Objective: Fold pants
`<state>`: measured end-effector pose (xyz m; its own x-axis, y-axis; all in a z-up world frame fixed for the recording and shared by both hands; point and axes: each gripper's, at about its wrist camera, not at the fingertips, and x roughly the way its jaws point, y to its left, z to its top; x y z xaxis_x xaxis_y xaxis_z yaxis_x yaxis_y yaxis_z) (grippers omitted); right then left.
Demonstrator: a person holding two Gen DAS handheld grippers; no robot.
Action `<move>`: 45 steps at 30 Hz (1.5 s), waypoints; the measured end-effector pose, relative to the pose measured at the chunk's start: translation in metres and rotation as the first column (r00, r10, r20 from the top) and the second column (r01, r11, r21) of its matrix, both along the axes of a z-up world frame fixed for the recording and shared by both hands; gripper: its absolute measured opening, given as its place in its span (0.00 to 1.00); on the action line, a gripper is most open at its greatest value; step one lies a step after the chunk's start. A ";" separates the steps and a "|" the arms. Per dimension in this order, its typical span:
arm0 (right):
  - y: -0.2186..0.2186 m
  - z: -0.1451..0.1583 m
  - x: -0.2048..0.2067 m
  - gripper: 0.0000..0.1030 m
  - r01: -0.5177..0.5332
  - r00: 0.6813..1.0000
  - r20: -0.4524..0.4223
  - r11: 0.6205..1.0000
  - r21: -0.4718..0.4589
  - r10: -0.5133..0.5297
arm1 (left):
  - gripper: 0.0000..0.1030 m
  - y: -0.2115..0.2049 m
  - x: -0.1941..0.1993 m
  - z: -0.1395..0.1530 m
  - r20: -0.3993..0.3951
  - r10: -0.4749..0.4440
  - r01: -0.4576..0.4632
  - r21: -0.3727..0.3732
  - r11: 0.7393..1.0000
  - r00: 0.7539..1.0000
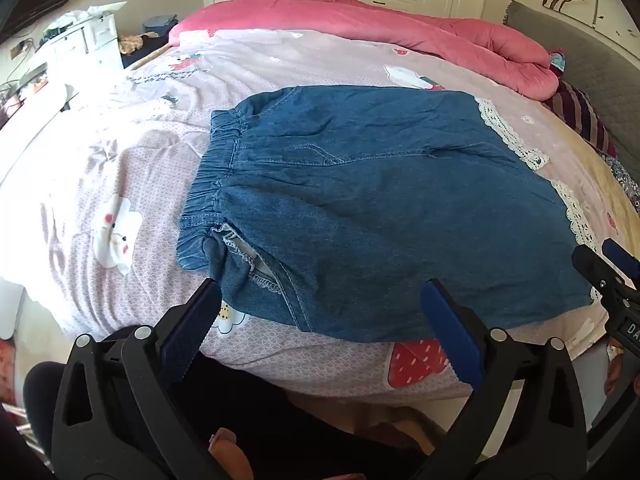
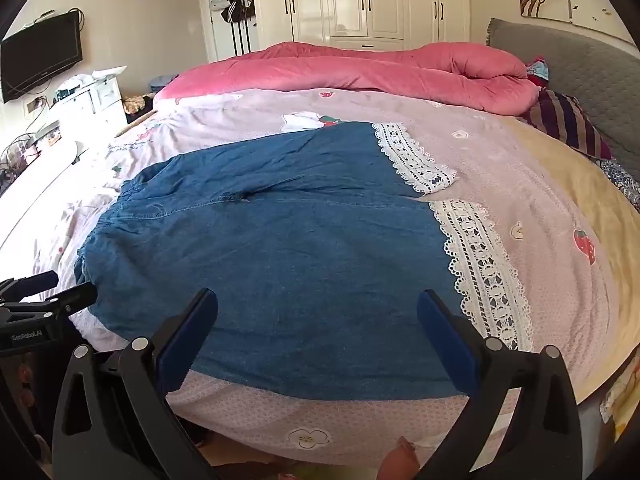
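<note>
Soft matt blue denim pants (image 1: 380,208), creased, with gathered waistband (image 1: 216,176) and openwork white lace hems (image 2: 476,264). Thin printed cotton-like bedsheet (image 1: 120,168), matt, wrinkled. Plush pink quilt (image 2: 360,68), velvety. Matt black plastic left gripper (image 1: 320,292) and right gripper (image 2: 318,300), textured blue pads (image 2: 188,340), shiny metal rivets (image 1: 141,333).

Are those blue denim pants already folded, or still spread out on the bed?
Spread out. The denim pants lie flat on the bedsheet, both lace-trimmed leg hems side by side, no fold started.
</note>
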<state>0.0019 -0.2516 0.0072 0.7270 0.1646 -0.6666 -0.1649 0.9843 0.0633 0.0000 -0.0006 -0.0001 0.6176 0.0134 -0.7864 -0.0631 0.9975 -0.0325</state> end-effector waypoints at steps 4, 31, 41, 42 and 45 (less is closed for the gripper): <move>0.001 0.002 0.000 0.96 -0.003 1.000 0.007 1.000 -0.002 0.003 | 0.91 -0.002 0.002 0.000 -0.002 0.000 0.000 0.007 1.000 1.000; 0.008 0.010 -0.007 0.96 -0.026 0.999 0.030 0.999 -0.020 0.027 | 0.91 -0.002 -0.005 0.010 0.032 -0.008 0.009 -0.013 1.000 0.999; 0.009 0.010 -0.008 0.96 -0.034 0.999 0.023 0.999 -0.021 0.034 | 0.91 -0.003 -0.005 0.011 0.034 -0.003 0.003 -0.003 1.000 0.999; 0.009 0.010 -0.007 0.96 -0.035 0.999 0.023 0.999 -0.021 0.036 | 0.91 -0.003 -0.005 0.011 0.034 -0.003 0.003 -0.005 1.000 0.999; 0.010 0.010 -0.007 0.96 -0.036 0.999 0.022 0.999 -0.022 0.037 | 0.91 -0.004 -0.005 0.011 0.034 -0.004 0.004 -0.001 1.000 0.999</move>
<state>-0.0049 -0.2419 0.0168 0.7353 0.1771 -0.6542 -0.2016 0.9787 0.0384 -0.0050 -0.0043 0.0104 0.6442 0.0098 -0.7648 -0.0580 0.9977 -0.0361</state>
